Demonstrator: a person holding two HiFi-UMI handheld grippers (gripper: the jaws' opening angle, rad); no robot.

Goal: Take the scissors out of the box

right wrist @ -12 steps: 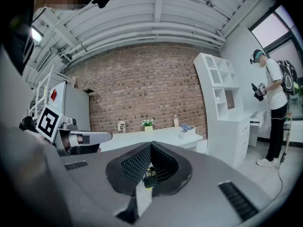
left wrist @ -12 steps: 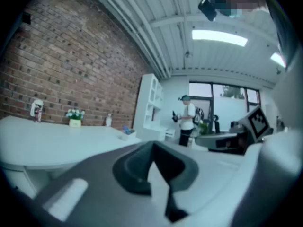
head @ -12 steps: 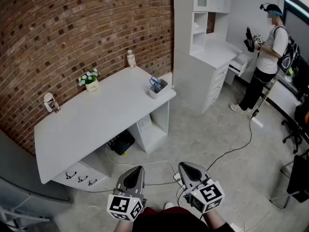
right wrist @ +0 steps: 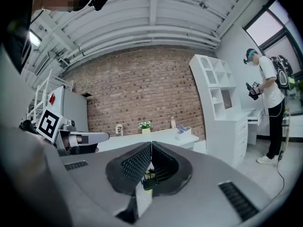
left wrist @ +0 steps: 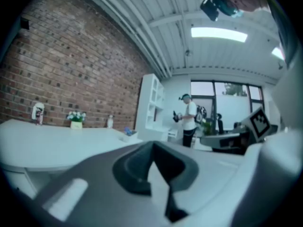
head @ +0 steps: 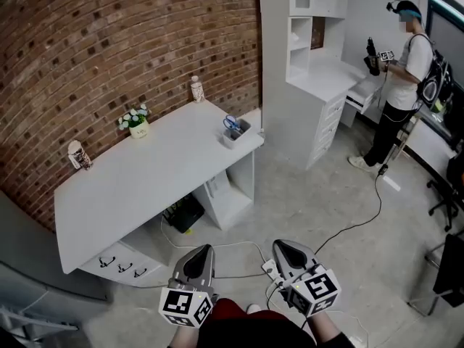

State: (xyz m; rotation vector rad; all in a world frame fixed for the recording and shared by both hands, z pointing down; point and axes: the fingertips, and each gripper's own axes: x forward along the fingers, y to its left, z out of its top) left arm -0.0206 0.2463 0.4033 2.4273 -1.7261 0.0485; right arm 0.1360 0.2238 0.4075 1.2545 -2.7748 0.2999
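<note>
**A:** Head view first. Where are the scissors?

**B:** The scissors stand handles-up in the small box at the right end of the white desk, beside the tall shelves. Nobody is touching them, so I judge the task hasn't started.

**A:** And the grippers?

**B:** The left gripper and right gripper hang low and near, side by side over the floor, noses toward the desk. They're well apart from the box. It looks like a carrying pose, since the person stands too far off to reach.

**A:** Left gripper view?

**B:** The left gripper has its jaws pressed together with nothing between them. It looks out about level, so the box is only a small shape far off on the desk's right end.

**A:** Right gripper view?

**B:** It's the same there. The right gripper has its jaws together and pinches nothing. The box shows blue handles and sits far off, just left of the shelves.

**A:** What differs from half a second ago?

**B:** Not much. Both grippers sit slightly lower in the head view, and the other person at the far right has shifted a little. The scissors and box haven't moved.
</note>
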